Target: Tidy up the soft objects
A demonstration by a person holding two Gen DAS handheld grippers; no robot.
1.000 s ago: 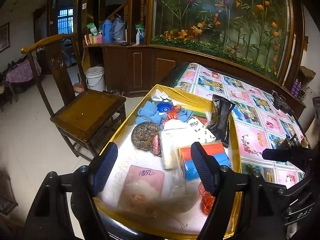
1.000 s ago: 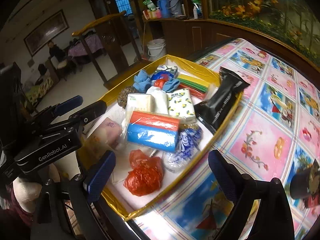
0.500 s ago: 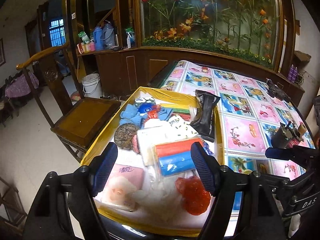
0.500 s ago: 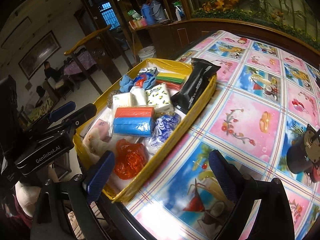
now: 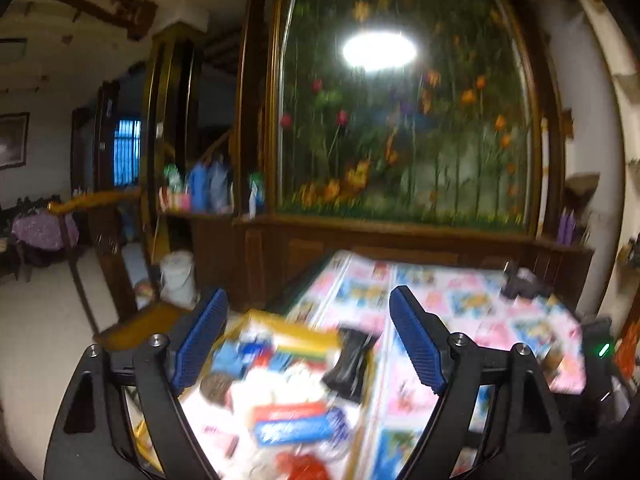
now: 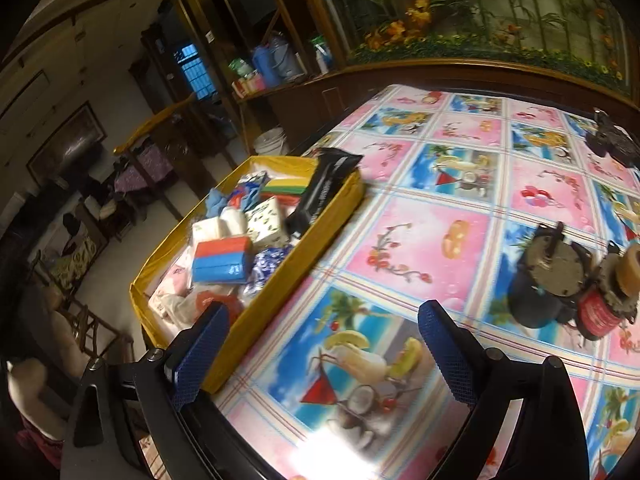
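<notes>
The soft packets sit in the yellow cardboard tray [image 6: 280, 280] at the worktop's left edge, below the left gripper [image 5: 308, 344], its empty jaws opening; the right gripper [image 6: 324, 356], jaws apart and empty, overhangs bare cloth.

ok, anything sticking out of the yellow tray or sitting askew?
Yes: the black packet leans tilted on the yellow tray's right wall, its top end poking past the rim over the tablecloth. Everything else lies inside.

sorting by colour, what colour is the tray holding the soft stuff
Yellow tray, clearest in the right wrist view.
</notes>
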